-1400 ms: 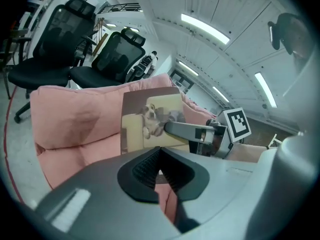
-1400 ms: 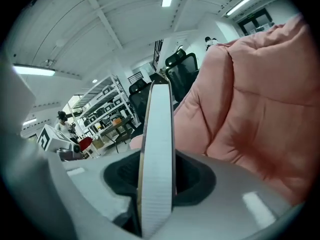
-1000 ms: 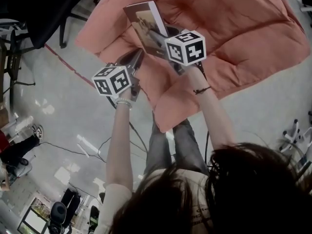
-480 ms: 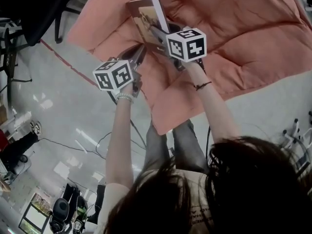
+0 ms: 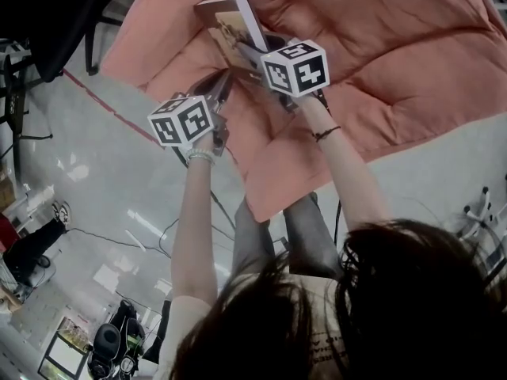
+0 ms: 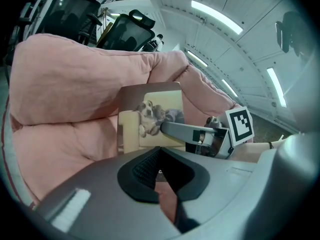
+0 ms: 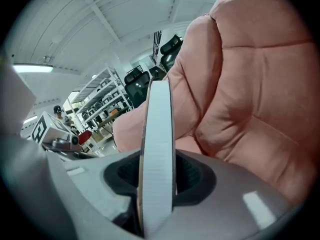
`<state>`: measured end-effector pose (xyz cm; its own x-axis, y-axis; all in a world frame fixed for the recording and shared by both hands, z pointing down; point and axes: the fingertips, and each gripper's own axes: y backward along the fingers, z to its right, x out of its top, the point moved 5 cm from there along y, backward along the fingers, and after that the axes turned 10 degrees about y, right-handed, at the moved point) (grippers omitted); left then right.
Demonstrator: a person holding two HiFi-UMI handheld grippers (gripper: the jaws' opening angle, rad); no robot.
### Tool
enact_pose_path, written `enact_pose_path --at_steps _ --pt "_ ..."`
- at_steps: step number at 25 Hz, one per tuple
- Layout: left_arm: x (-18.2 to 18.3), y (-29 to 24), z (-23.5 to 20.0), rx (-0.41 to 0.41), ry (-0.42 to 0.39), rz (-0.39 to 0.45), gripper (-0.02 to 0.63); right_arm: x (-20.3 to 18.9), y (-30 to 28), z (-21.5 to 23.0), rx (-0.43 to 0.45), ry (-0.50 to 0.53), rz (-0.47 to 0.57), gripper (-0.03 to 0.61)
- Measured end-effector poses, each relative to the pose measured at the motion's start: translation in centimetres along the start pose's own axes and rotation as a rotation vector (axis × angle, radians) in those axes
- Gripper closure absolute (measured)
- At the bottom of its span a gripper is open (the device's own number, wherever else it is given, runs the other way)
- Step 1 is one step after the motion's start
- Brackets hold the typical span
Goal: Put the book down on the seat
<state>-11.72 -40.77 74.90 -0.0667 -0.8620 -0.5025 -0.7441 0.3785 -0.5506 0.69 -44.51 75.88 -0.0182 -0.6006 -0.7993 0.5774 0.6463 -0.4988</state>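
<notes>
While the book point(image 5: 230, 24) stands upright over the pink padded seat point(image 5: 380, 62), the right gripper point(image 5: 242, 50) has it clamped. Its jaws are partway apart and pressed on both covers, and the pale page edge point(image 7: 157, 149) runs straight up between them. The front cover (a dog lounging in an armchair) faces the left gripper point(image 5: 226, 85), which sits at the book's 7 o'clock, just beside it. That one's jaws are together on nothing. Whether the book's lower edge touches the cushion, no view tells. The right marker cube point(image 5: 295, 68) is at the book's 4 o'clock. Further out there's grey floor point(image 5: 95, 172) at 8 o'clock, and black office chairs point(image 6: 127, 31) beyond the seat back.
</notes>
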Motion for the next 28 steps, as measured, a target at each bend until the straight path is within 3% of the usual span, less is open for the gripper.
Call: enact_pose_path --at_steps 12,28 --pt "-0.6 -0.6 0.2 0.003 0.007 -0.01 0.615 -0.5 -0.1 0.8 -0.002 -0.014 -0.014 0.428" --pt "-2.1 -1.4 2.9 0.006 0.01 -0.026 0.615 -1.4 4.1 4.8 -0.262 -0.017 -0.047 0.304"
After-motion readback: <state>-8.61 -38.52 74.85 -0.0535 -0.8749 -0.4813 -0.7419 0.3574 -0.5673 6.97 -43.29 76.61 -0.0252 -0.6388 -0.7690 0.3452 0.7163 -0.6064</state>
